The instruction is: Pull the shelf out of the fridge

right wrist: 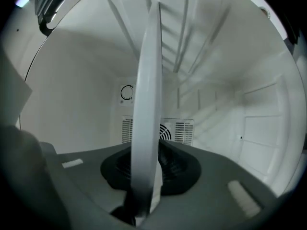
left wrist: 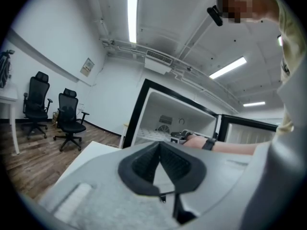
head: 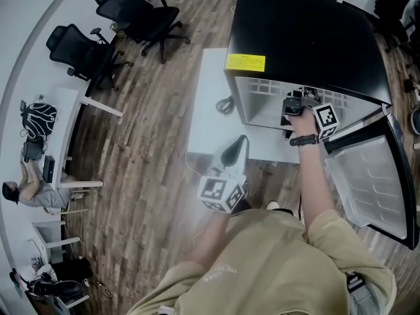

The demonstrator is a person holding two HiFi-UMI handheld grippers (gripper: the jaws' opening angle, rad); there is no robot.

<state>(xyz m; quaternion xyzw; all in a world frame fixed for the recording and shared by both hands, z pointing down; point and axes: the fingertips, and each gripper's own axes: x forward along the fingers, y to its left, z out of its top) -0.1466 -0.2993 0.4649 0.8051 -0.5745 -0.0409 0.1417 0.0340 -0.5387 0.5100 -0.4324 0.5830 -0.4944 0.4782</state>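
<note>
A black mini fridge (head: 302, 38) stands on the floor with its door (head: 374, 176) swung open to the right. Its white grid shelf (head: 269, 89) lies inside the white cavity. My right gripper (head: 293, 107) reaches into the opening and is shut on the shelf's front edge. In the right gripper view that edge is a white strip (right wrist: 148, 104) standing upright between the pads of my right gripper (right wrist: 149, 159). My left gripper (head: 235, 153) hangs in the air in front of the fridge, shut and holding nothing. From the left gripper view (left wrist: 159, 145) the fridge (left wrist: 177, 114) lies ahead.
The fridge rests on a white board (head: 210, 110) with a coiled cable (head: 225, 104) beside it. Two black office chairs (head: 141, 15) (head: 82, 54) stand at the far left, near a white desk (head: 72, 130). A seated person (head: 26, 192) is at the left edge. The floor is wood planks.
</note>
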